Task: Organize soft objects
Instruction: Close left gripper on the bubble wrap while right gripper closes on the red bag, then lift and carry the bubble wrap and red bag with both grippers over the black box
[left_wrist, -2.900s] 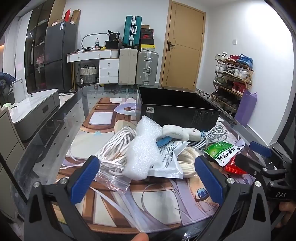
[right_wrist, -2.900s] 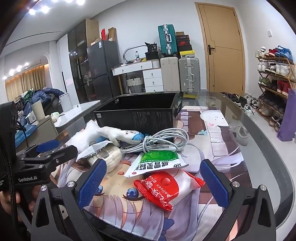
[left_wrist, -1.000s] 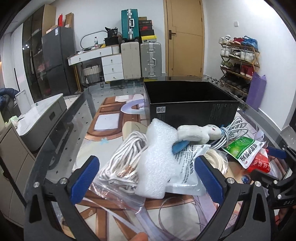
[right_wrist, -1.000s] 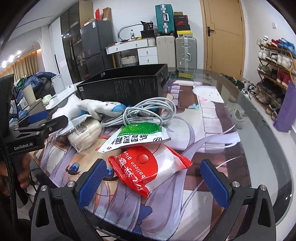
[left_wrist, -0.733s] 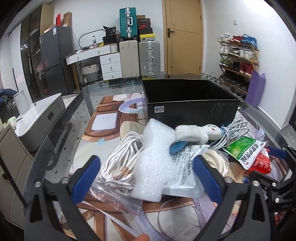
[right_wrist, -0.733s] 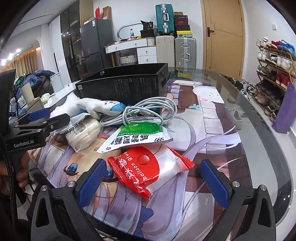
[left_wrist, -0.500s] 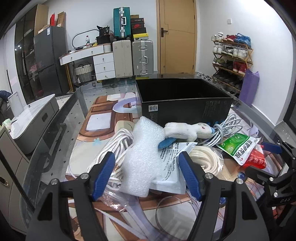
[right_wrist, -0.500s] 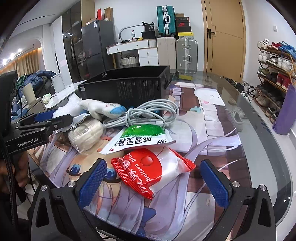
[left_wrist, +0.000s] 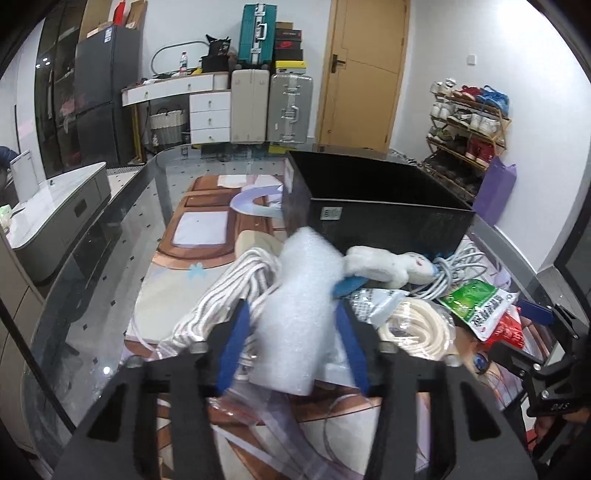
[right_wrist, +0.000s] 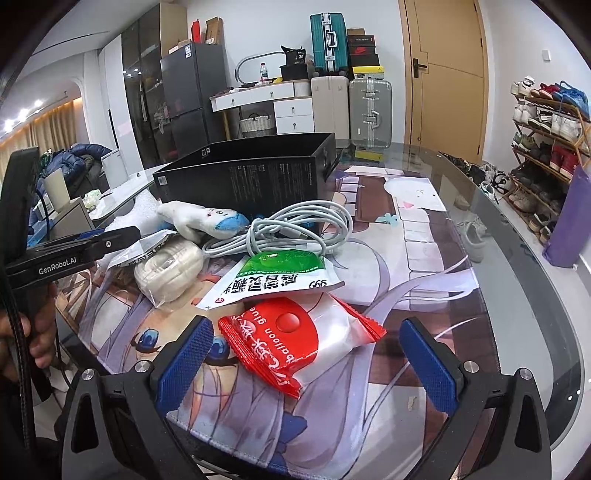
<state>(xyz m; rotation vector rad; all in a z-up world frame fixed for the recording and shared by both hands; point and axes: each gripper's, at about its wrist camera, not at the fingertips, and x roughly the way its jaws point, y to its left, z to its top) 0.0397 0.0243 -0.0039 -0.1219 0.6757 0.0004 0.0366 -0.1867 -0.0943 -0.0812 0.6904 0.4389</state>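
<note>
Over on the left wrist view, the left hand-held gripper (left_wrist: 293, 345) has just been closing, and its blue pads now press both flanks of the white foam sheet (left_wrist: 301, 295), clamping it. That foam lies on top of the pile, leaning over a coil of white rope in a clear bag (left_wrist: 218, 295) to its left. Just behind it sits a white plush toy (left_wrist: 384, 264), touching the foam's upper edge, with a grey cable bundle (left_wrist: 448, 271) beside it. To the right lie a cream rope coil (left_wrist: 419, 328) and a green-and-white packet (left_wrist: 476, 308). Behind everything stands the open black box (left_wrist: 388, 206) on the glass table (left_wrist: 92, 266).

Switching to the right wrist view, the right hand-held gripper (right_wrist: 308, 362) hangs released, jaws spread wide either side of a red-and-clear packet (right_wrist: 299, 339) without touching it. The green-and-white packet overlaps the red one's far edge; beyond it the grey cable rests against the black box, and the plush toy lies to the left. At the far left edge a person's hand (right_wrist: 35, 332) holds the other gripper's handle.
</note>
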